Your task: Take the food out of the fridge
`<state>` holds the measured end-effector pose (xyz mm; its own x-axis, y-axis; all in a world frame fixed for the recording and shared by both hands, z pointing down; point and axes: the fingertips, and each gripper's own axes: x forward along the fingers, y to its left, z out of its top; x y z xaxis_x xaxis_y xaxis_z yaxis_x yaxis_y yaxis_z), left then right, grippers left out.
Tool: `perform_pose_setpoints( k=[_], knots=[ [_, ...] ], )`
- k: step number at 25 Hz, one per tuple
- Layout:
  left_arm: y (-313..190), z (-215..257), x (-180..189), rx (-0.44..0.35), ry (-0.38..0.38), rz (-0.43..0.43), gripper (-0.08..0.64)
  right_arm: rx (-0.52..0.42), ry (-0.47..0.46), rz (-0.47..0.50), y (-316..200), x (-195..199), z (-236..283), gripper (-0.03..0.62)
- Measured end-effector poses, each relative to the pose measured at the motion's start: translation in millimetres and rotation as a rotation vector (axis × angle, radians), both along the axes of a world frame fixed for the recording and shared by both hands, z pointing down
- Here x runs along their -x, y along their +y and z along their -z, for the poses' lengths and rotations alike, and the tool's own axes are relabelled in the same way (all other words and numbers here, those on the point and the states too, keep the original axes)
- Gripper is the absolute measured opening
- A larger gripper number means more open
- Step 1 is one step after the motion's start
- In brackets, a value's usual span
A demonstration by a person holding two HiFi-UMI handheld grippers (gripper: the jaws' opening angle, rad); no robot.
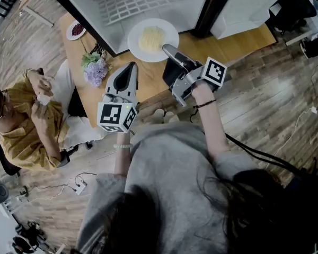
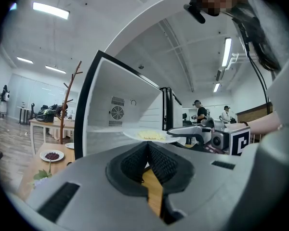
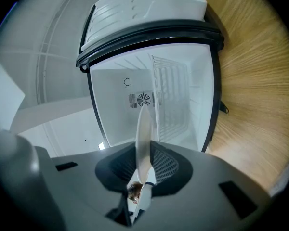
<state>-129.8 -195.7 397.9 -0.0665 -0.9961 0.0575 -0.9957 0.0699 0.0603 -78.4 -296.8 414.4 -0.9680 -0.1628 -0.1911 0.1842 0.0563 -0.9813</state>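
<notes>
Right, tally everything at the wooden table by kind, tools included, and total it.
Plates: 2 (round white plate of pale yellow food, gripped by the right tool; small white plate of dark red food)
Flowers: 1 (purple flower bunch)
Fridges: 1 (open white fridge)
Tools: 2 (right tool; grey left tool, shut and empty)
Total: 6

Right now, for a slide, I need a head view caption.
Right gripper holds a plate of food at the open fridge.
</notes>
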Motion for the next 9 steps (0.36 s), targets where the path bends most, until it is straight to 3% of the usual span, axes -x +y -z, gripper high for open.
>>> perform_pose_setpoints(
  k=[9],
  knots=[
    [-4.0,-4.1,-1.9,-0.005,0.008,0.003,0.008,0.009,-0.016,0.002,-3.6,-3.1,-0.2,0.058]
  ],
)
